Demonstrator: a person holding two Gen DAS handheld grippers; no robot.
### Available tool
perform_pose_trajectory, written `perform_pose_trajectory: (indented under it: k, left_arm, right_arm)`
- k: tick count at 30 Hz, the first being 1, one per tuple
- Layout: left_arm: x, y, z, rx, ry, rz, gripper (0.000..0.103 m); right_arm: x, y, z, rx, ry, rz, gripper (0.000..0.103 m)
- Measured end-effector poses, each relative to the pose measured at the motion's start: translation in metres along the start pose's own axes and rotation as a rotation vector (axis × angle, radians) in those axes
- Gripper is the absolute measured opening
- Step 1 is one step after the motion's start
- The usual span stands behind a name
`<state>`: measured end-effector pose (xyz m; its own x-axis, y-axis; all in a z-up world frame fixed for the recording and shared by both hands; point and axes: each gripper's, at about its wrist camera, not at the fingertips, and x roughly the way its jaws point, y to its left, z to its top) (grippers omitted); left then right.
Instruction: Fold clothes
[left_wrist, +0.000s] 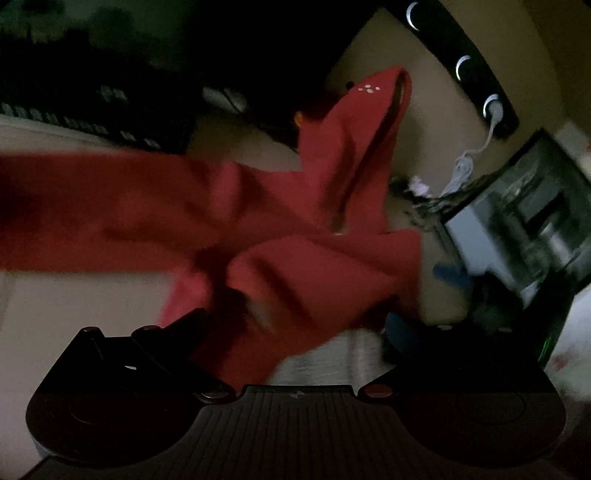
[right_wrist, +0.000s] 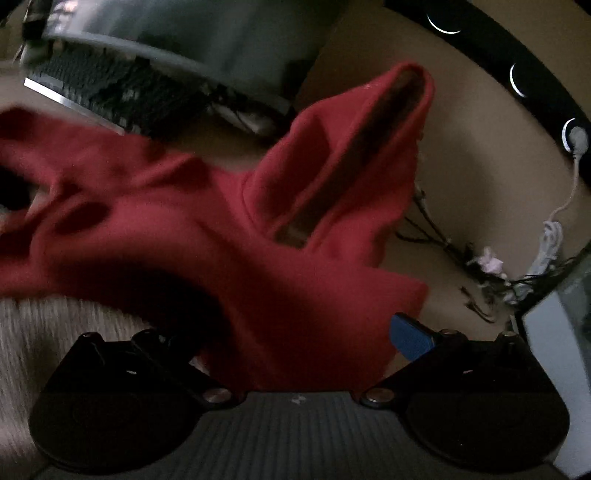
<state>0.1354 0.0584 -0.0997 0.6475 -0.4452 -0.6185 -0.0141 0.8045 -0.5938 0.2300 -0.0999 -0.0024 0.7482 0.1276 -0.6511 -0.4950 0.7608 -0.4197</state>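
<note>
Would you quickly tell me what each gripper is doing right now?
Left gripper: fingertips buried in the red garment; grip cannot be told.
Right gripper: jaws spread, red garment draped between them.

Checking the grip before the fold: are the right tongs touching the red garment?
Touching. In the right wrist view the red garment drapes between the right tongs and hides the left finger; the grip itself isn't visible.

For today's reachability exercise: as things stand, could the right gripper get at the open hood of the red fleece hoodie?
Probably yes. The right gripper sits against the red fleece hoodie, and the open hood stands just ahead with nothing visibly between. Blur hides whether the gripper already holds cloth.
</note>
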Motion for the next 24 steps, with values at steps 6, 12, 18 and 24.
perform_pose_trajectory:
  k: [6,12,18,24]
  left_arm:
    - [0.029,0.003,-0.01,-0.212,0.126,-0.192,0.103]
    - [0.056,0.013,-0.01,-0.435,0.117,-0.178,0.103]
    - [0.052,-0.015,-0.017,-0.526,0.123,-0.308,0.103]
    - [0.067,-0.02,-0.024,-0.562,0.12,-0.273,0.103]
  right_arm:
    - [-0.001,-0.027,-0.03,0.113,0.067,-0.063,0.103]
    - [0.001,-0.034,-0.039,0.131,0.053,-0.064,0.103]
    - [-0.008,-0.032,-0.04,0.121,-0.008,-0.06,0.103]
    - [0.0,-0.032,-0.04,0.108,0.002,-0.074,0.103]
